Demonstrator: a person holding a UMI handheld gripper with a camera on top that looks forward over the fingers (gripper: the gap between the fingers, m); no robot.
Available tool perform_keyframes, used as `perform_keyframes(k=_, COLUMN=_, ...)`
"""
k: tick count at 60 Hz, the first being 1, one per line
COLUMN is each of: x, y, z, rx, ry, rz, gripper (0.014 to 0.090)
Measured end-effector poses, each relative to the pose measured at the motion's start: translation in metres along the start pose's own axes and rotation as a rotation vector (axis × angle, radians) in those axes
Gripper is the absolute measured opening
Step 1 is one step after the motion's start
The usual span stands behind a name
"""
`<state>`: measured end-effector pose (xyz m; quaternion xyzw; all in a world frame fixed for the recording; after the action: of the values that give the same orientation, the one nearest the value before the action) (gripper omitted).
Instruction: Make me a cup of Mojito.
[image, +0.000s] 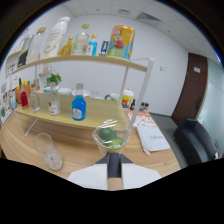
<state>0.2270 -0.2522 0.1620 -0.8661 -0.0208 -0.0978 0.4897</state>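
The gripper (114, 159) has its jaws closed on a clear cup (111, 136) of lime pieces, it seems, held above the counter (75, 150), near an empty glass (48, 150). Keep it level and move slowly, so nothing spills.

Single view rides tool (114, 159), looks forward, close over table (20, 142) toward shelf (90, 62).
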Motion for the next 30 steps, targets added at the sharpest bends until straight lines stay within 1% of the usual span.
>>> perform_keyframes(k=7, x=0.017, y=0.062, z=0.027, rx=-0.138, ry=-0.028, rz=0.101, gripper=0.0161)
perform_keyframes(k=14, x=0.022, y=0.107, z=0.047, rx=-0.243, ry=-0.062, rz=0.161, gripper=0.0161)
perform_keyframes(k=19, x=0.023, y=0.134, z=0.058, rx=-0.279, ry=-0.072, rz=0.171, gripper=0.0161)
perform_keyframes(k=24, x=0.023, y=0.145, z=0.062, rx=-0.296, ry=-0.082, rz=0.166, gripper=0.0160)
perform_keyframes(k=25, x=0.022, y=0.142, z=0.059, rx=-0.310, ry=-0.085, rz=0.165, gripper=0.0159)
perform_keyframes(k=30, x=0.021, y=0.150, z=0.064, rx=-0.299, ry=-0.094, rz=0.155, gripper=0.0161)
